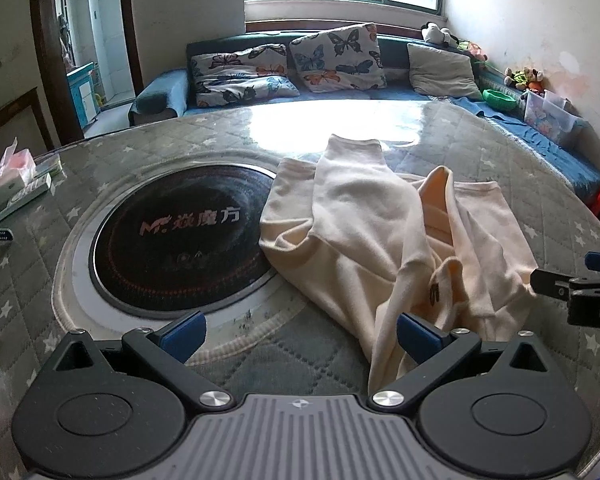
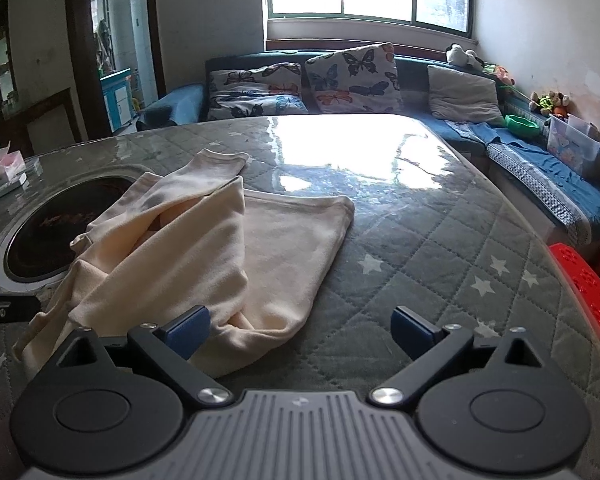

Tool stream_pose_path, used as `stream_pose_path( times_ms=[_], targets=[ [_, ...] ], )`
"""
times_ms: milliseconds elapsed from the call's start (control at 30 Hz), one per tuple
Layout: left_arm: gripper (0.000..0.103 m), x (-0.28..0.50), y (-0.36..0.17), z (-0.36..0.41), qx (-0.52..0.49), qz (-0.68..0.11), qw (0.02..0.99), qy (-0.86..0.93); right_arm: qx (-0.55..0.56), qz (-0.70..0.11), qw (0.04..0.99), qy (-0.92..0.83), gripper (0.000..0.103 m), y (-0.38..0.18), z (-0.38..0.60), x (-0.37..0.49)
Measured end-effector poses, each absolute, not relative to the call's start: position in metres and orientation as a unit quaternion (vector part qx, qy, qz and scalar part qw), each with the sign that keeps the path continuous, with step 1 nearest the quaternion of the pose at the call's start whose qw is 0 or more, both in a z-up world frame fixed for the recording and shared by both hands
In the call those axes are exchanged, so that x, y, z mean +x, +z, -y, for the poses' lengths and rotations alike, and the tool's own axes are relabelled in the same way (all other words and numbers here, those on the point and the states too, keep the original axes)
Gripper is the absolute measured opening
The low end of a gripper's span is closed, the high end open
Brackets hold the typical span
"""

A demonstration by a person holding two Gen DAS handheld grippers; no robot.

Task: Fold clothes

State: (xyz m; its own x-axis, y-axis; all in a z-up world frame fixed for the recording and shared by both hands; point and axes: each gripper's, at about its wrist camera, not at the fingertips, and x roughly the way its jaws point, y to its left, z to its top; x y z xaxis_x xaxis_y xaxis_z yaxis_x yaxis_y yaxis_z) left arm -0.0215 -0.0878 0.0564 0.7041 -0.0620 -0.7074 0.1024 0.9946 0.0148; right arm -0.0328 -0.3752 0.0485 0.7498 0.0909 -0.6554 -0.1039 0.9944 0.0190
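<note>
The near hem of the garment [image 1: 380,240] goes under the left gripper [image 1: 300,336] body, so this edge is cut off from view. In the left view only the tip of the right gripper [image 1: 572,284] shows at the right border; in the right view the left one is only a dark piece at the left border. The text on the small dark mark on the cloth is too small to read.

The left gripper hovers low over the table [image 1: 260,360], level, its fingers wide apart and holding nothing; its right fingertip [image 1: 416,336] is just at a fold of the garment, and I cannot tell if it touches. The right gripper [image 2: 300,332] hovers the same way, fingers wide apart, its left fingertip [image 2: 188,332] just beside the near edge of the cloth.

The cream garment lies crumpled ahead between both grippers, partly over the round cooktop [image 1: 180,240].

Far to the right a clear box [image 2: 572,144] stands on the sofa [image 2: 540,168]; its contents are not clear.
</note>
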Motion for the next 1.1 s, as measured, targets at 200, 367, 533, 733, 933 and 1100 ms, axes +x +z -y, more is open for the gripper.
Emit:
stream_pose_path(
  times_ms=[200,367,533,733,933,1100],
  targets=[
    [0.103,-0.007,0.064,0.095,0.033,-0.372,0.926,-0.054,-0.013,-0.347,0.936,0.063,0.090,0.054,0.373,-0.023],
    [0.102,0.012,0.072,0.108,0.042,-0.359,0.930,-0.067,-0.011,-0.345,0.936,0.076,0.083,0.061,0.373,-0.009],
    [0.094,0.037,0.076,0.124,0.046,-0.357,0.929,-0.086,-0.008,-0.346,0.934,0.084,0.072,0.063,0.372,0.006],
    [0.077,0.063,0.067,0.144,0.047,-0.373,0.918,-0.129,0.012,-0.350,0.932,0.093,0.061,0.066,0.373,0.027],
    [0.025,0.080,0.047,0.147,0.047,-0.406,0.900,-0.148,0.010,-0.349,0.930,0.112,0.056,0.071,0.366,0.051],
    [0.007,0.076,0.045,0.137,0.036,-0.401,0.903,-0.150,0.011,-0.361,0.924,0.129,0.047,0.066,0.355,0.073]
  ],
)
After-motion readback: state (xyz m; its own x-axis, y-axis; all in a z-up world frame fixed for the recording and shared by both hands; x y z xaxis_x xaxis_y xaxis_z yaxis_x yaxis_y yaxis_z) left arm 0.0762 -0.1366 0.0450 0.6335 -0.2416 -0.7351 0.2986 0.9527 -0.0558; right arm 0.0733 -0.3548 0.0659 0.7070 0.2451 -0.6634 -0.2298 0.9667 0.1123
